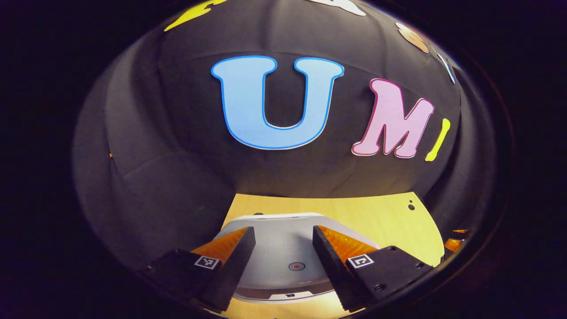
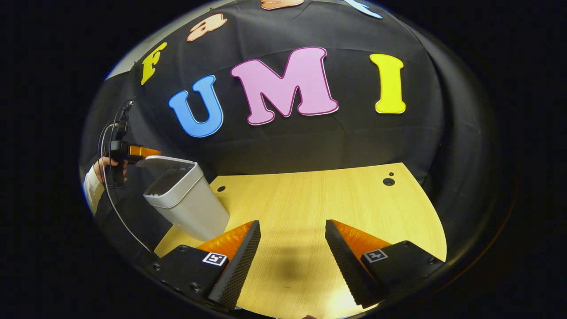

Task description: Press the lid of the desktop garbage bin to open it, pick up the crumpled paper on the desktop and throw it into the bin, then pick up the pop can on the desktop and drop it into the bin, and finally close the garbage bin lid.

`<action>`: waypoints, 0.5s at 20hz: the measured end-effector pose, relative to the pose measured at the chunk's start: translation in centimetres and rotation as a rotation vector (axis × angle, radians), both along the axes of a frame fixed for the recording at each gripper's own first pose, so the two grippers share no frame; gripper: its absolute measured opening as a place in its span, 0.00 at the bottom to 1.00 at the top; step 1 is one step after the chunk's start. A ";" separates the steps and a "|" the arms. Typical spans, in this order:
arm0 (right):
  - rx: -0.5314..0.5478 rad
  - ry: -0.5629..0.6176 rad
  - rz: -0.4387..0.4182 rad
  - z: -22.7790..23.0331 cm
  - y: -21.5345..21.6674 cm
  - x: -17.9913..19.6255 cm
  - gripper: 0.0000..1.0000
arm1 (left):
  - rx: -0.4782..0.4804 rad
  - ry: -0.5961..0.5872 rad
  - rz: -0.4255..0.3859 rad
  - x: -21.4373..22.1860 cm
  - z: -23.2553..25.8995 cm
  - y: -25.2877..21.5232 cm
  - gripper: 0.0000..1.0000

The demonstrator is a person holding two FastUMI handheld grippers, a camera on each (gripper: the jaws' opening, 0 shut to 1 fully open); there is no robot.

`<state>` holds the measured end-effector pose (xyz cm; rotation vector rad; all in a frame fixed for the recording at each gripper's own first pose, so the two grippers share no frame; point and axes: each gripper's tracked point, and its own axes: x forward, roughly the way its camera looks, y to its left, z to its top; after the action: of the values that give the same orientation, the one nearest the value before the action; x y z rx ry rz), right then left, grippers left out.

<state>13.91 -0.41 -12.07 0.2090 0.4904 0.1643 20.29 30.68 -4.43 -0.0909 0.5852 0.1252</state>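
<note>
The white desktop bin (image 2: 188,204) stands at the left of the wooden table (image 2: 310,199). Its lid (image 2: 165,162) sits a little above the rim, and a dark gap shows beneath it. In the right gripper view a hand (image 2: 104,163) holds my left gripper (image 2: 133,153) against the lid's far edge. In the left gripper view the lid (image 1: 283,248) lies just below my open left gripper (image 1: 283,230), and its red-ringed button (image 1: 297,266) shows between the fingers. My right gripper (image 2: 292,223) is open above bare table, with nothing between its fingers.
The booth's black cloth wall rises right behind the table. The tabletop has small round holes (image 2: 388,181) near its back edge. A cable (image 2: 110,195) hangs from the left gripper, left of the bin. Bare wood stretches to the right of the bin.
</note>
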 end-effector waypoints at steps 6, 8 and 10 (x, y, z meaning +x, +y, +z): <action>-0.002 0.011 0.019 -0.7 0.6 -0.9 0.95 | 0.020 0.158 -0.057 -2.0 -3.5 -1.9 0.89; 0.005 0.013 0.015 -0.7 0.5 -1.2 0.95 | 0.000 0.194 -0.077 -2.7 -4.7 -2.4 0.92; 0.008 0.013 0.009 -0.8 0.3 -1.5 0.95 | -0.026 0.240 -0.089 -3.5 -5.9 -2.9 0.92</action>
<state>12.46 -0.12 -12.89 0.2161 0.5041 0.1739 16.83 27.79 -10.35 -0.0756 0.8290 0.0414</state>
